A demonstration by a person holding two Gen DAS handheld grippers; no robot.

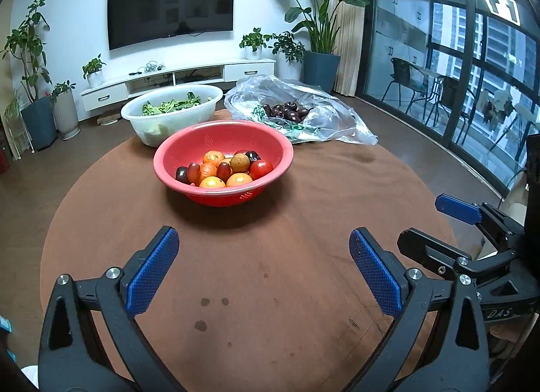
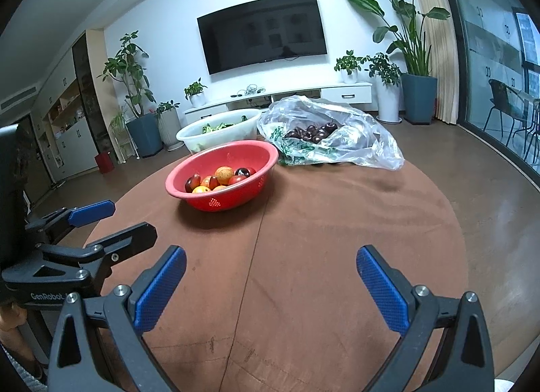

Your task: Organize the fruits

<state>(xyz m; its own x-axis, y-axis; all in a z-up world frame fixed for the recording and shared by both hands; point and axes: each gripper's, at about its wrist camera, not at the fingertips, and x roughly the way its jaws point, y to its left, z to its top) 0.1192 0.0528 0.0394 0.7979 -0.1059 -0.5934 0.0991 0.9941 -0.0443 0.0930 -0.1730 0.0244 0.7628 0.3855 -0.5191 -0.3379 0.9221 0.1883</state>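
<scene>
- The left gripper (image 1: 264,258) is hovering low over the near part of the brown round table (image 1: 303,210), its blue pads spread wide with nothing between them.
- The right gripper (image 2: 271,277) is hovering alongside at the same edge, likewise spread wide and carrying nothing; each one is showing at the side of the other's view.
- Straight ahead of both claws, near the table's middle, a red colander bowl (image 1: 189,152) is sitting upright and holding mixed fruit (image 1: 224,169): oranges, small tomatoes, dark plums or grapes and one tan round fruit, all heaped together.
- Beyond the bowl and to the right of the claws, an opened clear plastic bag (image 1: 337,115) is lying slack, with dark cherries (image 1: 287,111) resting in its mouth.
- Beyond the bowl and slightly left, a white basin (image 1: 168,115) is holding leafy greens (image 1: 172,106).
- Progress, as a judgement: the fruit is standing in two places, bowl and bag, with none loose on the table. This is fitting either a gathering nearly complete or a sorting still open; the pictures are not settling which.
</scene>
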